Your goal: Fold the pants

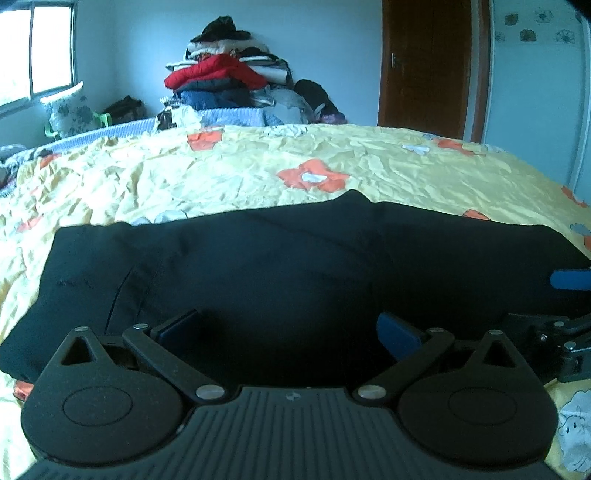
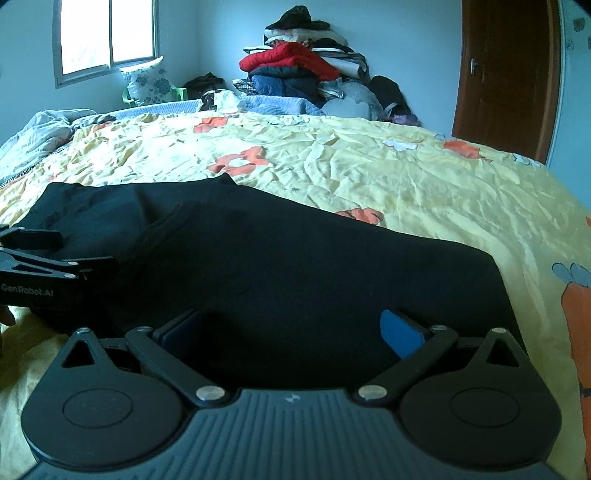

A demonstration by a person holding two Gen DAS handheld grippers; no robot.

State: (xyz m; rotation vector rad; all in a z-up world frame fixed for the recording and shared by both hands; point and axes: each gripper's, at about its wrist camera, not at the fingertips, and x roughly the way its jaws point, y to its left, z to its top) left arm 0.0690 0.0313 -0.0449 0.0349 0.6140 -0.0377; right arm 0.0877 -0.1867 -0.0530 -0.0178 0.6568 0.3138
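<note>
Black pants point(image 1: 295, 258) lie flat, folded lengthwise, across the yellow flowered bedspread point(image 1: 221, 173); they also show in the right wrist view point(image 2: 295, 266). My left gripper point(image 1: 290, 332) is open, its blue pads spread wide over the near edge of the pants near the waist end. My right gripper point(image 2: 291, 332) is open too, over the near edge toward the leg end. Each gripper shows at the side of the other's view: the right one point(image 1: 569, 295), the left one point(image 2: 44, 266).
A tall pile of clothes point(image 2: 303, 66) with a red jacket stands against the far wall. A wooden door point(image 2: 509, 74) is at the right, a window point(image 2: 107, 33) at the left. A crumpled grey blanket point(image 2: 40, 136) lies on the bed's far left.
</note>
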